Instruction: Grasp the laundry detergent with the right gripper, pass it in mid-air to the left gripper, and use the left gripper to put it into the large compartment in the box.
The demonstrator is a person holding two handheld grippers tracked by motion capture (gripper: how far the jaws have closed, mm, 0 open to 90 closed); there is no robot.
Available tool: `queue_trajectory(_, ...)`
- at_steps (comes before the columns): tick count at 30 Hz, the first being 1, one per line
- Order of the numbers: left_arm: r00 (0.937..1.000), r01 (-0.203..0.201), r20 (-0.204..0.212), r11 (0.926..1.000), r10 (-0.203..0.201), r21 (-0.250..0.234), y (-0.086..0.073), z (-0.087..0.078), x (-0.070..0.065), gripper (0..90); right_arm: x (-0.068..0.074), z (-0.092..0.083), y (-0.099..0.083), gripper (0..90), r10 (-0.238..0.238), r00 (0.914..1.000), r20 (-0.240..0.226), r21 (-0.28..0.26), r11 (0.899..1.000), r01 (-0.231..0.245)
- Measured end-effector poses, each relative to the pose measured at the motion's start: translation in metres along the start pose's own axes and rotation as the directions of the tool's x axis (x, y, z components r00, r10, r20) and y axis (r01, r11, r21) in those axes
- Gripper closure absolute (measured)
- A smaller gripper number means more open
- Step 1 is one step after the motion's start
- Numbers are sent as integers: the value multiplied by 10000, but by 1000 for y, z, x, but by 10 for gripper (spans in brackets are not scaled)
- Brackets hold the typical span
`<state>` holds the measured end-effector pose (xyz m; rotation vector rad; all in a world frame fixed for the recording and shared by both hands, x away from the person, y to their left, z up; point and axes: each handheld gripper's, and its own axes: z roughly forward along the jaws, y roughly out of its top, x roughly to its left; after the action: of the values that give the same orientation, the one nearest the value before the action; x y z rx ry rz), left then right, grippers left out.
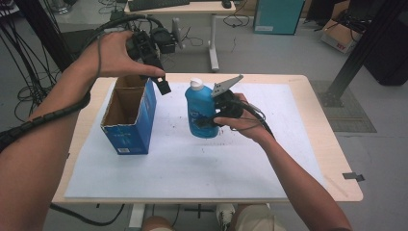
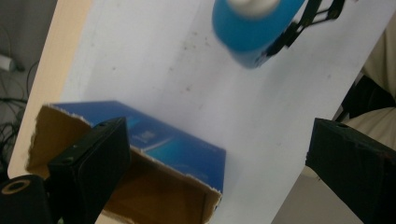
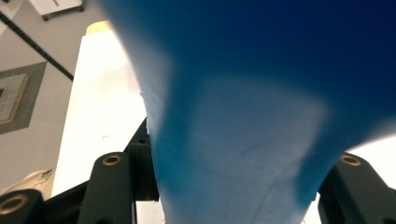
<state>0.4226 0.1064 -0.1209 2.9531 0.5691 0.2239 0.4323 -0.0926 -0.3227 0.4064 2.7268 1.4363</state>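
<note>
The blue bottle (image 1: 201, 109) with a white cap stands upright over the middle of the white sheet (image 1: 192, 159), held from its right side. The right gripper (image 1: 214, 113) has its jaws squeezed tight on the bottle. Just left of it sits an open blue box (image 1: 130, 115), brown inside. The left gripper (image 1: 161, 79) hangs above the box's right edge, jaws wide apart, holding nothing. The sheet covers a wooden table (image 1: 332, 149).
</note>
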Motion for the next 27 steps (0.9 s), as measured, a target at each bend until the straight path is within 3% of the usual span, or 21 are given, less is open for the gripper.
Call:
queue_trajectory(1,9997,-257,13,9996,257,98,6,1,-1,65,1,5,3,428,-207,9997,-134,68,9998,208)
queue_trajectory(10,9951,-859,513,9957,840,354,23,14,-7,61,6,13,12,428,-763,9942,-752,-140,9970,755)
queue_trajectory(11,9915,-1186,617,9912,1150,584,24,14,-5,61,7,14,13,428,-825,9933,-813,-159,9965,815)
queue_trajectory(12,9956,-549,769,9984,539,114,25,19,-12,60,8,14,14,428,-808,9932,-836,-174,9967,796)
queue_trajectory(13,9951,-525,844,9986,516,85,25,21,-14,60,9,15,14,428,-922,9914,-928,-181,9957,910)
queue_trajectory(22,9813,-1272,1522,9905,1181,516,35,35,-24,53,17,14,21,428,-1436,9806,-1335,-498,9892,1380)
queue_trajectory(23,9716,-1953,1537,9766,1801,900,37,35,-22,52,18,14,24,428,-1536,9794,-1309,-581,9874,1470)
queue_trajectory(26,9695,-2034,1589,9743,1866,970,38,36,-24,47,20,13,26,428,-1614,9781,-1312,-645,9860,1541)
queue_trajectory(27,9701,-1974,1598,9770,1827,809,38,37,-25,47,21,13,28,428,-1681,9772,-1300,-694,9846,1602)
